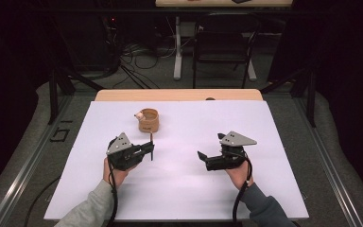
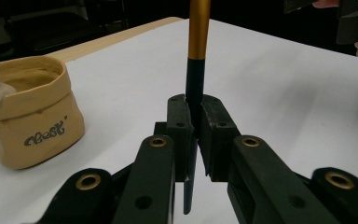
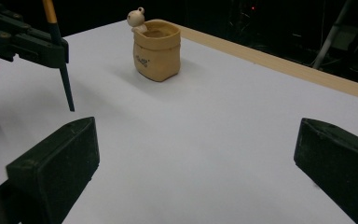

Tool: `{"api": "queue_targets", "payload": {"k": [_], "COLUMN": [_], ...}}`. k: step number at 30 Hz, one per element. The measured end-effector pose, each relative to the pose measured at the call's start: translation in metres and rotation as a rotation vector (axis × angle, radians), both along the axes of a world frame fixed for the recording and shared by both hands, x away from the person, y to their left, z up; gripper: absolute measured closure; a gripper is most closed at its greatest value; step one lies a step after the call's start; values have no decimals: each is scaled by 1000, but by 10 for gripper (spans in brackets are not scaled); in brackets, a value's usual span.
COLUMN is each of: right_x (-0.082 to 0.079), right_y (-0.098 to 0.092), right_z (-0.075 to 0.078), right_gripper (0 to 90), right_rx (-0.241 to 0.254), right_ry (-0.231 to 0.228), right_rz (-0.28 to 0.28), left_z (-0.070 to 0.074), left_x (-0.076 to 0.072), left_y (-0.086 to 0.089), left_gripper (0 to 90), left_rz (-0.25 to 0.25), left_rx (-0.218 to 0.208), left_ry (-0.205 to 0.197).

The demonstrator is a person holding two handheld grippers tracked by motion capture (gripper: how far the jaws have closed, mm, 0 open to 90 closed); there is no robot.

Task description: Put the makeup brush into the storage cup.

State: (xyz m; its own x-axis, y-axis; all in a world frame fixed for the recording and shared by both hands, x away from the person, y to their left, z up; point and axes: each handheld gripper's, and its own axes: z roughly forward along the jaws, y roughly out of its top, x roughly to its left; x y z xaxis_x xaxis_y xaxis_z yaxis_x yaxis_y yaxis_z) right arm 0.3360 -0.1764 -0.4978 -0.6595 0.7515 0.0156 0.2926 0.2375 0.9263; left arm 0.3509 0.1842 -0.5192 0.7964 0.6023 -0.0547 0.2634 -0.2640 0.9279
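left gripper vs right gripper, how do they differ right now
The left gripper has its fingers shut on an upright pen; the right gripper is open and holds nothing. The left one sits nearer the tan pot. Both are black and hand-held over the white table.

This looks like a lab or recording studio rather than a home. A white sheet (image 1: pixel 179 189) covers a wooden table (image 1: pixel 179 95) ringed by black metal framing (image 1: pixel 54 94) and dark curtains (image 1: pixel 9 56). On the grey floor at the far side lie tangled cables (image 1: pixel 137 56), beside a black chair (image 1: pixel 224 47) and a white desk leg (image 1: pixel 177 47).
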Motion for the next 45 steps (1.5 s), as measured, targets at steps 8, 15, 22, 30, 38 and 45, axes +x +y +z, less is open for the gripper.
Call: {"api": "queue_targets", "payload": {"k": [8, 15, 22, 30, 38, 45], "right_x": [-3, -4, -1, 2, 3, 3], "right_y": [-15, -20, -19, -18, -20, -22], "right_z": [-5, -11, -13, -13, -14, -14], "right_gripper": [0, 0, 0, 0, 0, 0], "right_rx": [22, -43, -63, -61, -60, -50], "right_ry": [-1, -4, -11, -21, -11, -3], "right_rz": [-16, -24, -23, -23, -24, -22], "left_z": [0, 0, -1, 0, 4, 7], "left_x": [3, 5, 7, 10, 16, 20], "left_y": [4, 7, 5, 5, 7, 10], "left_gripper": [833, 833, 833, 834, 834, 833], "left_rz": [8, 16, 15, 19, 37, 50], "left_rx": [6, 13, 25, 31, 29, 24], "left_ry": [-3, -7, -16, -27, -53, -66]}}
